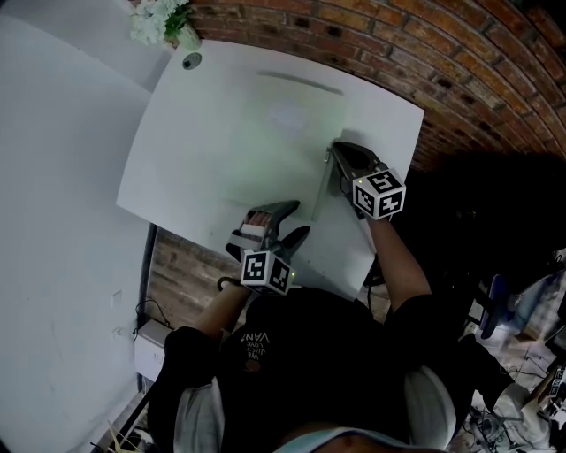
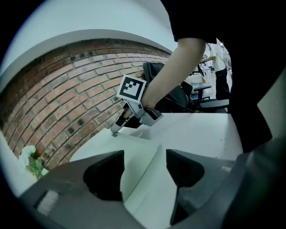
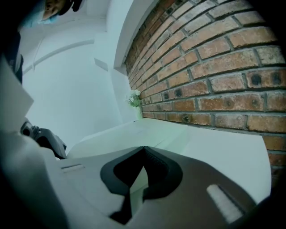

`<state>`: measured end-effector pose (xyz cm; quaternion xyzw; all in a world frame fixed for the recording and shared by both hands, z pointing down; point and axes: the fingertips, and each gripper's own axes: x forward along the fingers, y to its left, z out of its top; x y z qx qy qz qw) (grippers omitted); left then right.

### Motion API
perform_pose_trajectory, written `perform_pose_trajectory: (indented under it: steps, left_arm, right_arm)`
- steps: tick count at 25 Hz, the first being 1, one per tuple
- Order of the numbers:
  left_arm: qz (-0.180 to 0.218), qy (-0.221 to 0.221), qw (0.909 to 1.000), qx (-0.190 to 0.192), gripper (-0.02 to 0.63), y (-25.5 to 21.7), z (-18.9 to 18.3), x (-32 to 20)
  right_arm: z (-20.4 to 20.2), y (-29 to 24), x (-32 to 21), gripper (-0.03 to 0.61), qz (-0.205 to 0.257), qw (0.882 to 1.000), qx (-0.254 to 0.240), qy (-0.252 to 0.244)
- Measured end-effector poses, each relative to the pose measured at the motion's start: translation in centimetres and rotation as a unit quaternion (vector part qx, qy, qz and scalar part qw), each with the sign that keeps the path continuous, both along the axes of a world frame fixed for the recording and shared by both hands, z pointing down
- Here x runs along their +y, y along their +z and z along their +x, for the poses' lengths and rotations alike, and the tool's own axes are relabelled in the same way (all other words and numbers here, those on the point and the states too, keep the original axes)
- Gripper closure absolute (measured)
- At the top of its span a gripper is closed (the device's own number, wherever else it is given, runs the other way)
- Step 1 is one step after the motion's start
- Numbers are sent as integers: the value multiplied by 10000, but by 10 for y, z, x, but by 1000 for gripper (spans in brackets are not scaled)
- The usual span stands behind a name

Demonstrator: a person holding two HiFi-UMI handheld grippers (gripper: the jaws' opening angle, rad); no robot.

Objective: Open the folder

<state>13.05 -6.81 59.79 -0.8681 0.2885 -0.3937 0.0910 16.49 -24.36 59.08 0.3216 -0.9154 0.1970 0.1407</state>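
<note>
A pale white folder point(image 1: 256, 142) lies flat on the white table point(image 1: 393, 124); its right edge runs down the table toward me. My right gripper point(image 1: 337, 152) is at the far end of that edge, shut on the thin cover, whose sheet shows pinched between its jaws in the right gripper view point(image 3: 143, 154). In the left gripper view the right gripper point(image 2: 115, 131) nips the folder's corner. My left gripper point(image 1: 299, 219) hovers at the near end of the same edge, open. The folder edge point(image 2: 142, 179) passes through the gap of the left gripper point(image 2: 145, 156), and the pads do not touch it.
A brick wall point(image 1: 371, 40) borders the table's far and right sides. A flower pot point(image 1: 164, 19) and a round cable grommet point(image 1: 191, 60) sit at the far left corner. Office chairs point(image 2: 201, 96) stand beyond the table. The table's near edge point(image 1: 212, 243) lies just under my left hand.
</note>
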Motion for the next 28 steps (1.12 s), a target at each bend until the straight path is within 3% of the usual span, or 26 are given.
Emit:
perform_pose_trajectory:
  steps: [11, 18, 25, 28]
  left_arm:
    - [197, 100, 9994, -252, 327, 5, 3, -15]
    - [278, -56, 9993, 238, 327, -21, 3, -18]
    - [708, 31, 9971, 269, 328, -38, 3, -18]
    - [779, 36, 9963, 364, 375, -46, 4, -17]
  right_arm:
    - [-1, 0, 0, 583, -124, 9996, -60, -239]
    - [-1, 0, 1, 583, -145, 9994, -24, -310]
    - [-2, 1, 1, 583, -178, 9993, 50, -322]
    - [-1, 1, 0, 583, -181, 9993, 69, -327]
